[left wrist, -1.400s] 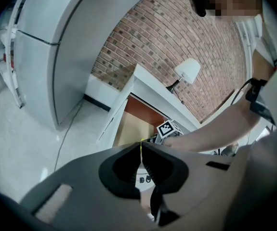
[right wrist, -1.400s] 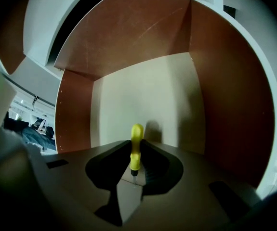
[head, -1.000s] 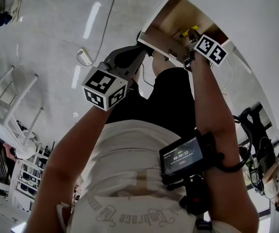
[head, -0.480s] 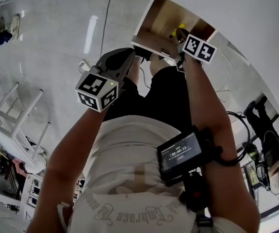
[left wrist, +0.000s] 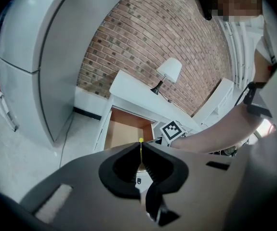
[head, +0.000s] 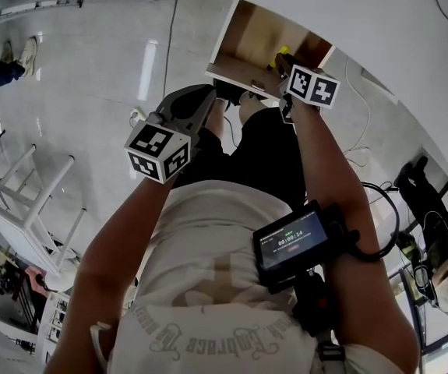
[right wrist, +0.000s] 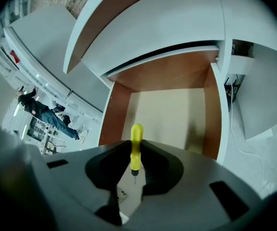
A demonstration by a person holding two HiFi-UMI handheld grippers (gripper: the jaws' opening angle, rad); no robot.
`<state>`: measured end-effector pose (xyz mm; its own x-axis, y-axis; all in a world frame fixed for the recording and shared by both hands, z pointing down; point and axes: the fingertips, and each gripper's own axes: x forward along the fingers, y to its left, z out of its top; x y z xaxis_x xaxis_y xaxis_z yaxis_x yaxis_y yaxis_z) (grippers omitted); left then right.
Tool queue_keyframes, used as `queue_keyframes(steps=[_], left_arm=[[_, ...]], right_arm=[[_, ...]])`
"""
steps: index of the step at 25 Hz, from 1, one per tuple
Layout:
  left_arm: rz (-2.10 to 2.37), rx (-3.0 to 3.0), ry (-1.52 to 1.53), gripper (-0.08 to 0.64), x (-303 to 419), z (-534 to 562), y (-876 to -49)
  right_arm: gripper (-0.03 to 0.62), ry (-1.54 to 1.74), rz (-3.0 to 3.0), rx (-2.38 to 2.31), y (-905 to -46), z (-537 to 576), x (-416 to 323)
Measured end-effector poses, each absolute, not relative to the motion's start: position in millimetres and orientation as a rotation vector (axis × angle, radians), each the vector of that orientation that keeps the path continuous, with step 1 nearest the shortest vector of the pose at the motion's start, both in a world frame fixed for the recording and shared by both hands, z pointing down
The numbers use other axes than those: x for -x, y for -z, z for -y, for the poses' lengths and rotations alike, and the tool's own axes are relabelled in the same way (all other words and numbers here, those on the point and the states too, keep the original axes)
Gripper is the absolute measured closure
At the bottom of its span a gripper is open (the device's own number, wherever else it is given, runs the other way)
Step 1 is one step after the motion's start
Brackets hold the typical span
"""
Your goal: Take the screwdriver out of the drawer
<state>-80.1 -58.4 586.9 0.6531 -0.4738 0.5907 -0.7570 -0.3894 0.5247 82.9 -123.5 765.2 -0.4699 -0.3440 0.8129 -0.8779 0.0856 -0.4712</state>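
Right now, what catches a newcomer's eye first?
The yellow screwdriver, clamped in the fingers of the right gripper, its handle poking out past them. Beyond it the open drawer shows a pale wooden floor. In the head view, a screen strapped to the person's right forearm sits mid-frame.

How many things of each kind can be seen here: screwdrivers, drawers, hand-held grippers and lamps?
screwdriver: 1
drawer, open: 1
left hand-held gripper and right hand-held gripper: 2
lamp: 1
Total: 5
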Motion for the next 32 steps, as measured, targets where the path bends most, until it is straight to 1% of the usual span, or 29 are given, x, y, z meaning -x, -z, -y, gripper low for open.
queue_keyframes(steps=[8, 18, 32], left_arm=[[0.926, -2.106, -0.448, 0.546, 80.9, 66.7, -582.6], [0.919, -2.164, -0.447, 0.546, 67.3, 62.0, -539.6], [0.864, -2.245, -0.435, 0.546, 61.6, 78.4, -502.9]], right_arm=[[0.535, -1.326, 1.938, -1.197, -747.0, 125.9, -70.2], [0.535, -1.225, 2.028, -1.203, -679.3, 110.4, -83.2], [0.535, -1.116, 2.128, -1.197, -609.6, 105.1, -77.5]])
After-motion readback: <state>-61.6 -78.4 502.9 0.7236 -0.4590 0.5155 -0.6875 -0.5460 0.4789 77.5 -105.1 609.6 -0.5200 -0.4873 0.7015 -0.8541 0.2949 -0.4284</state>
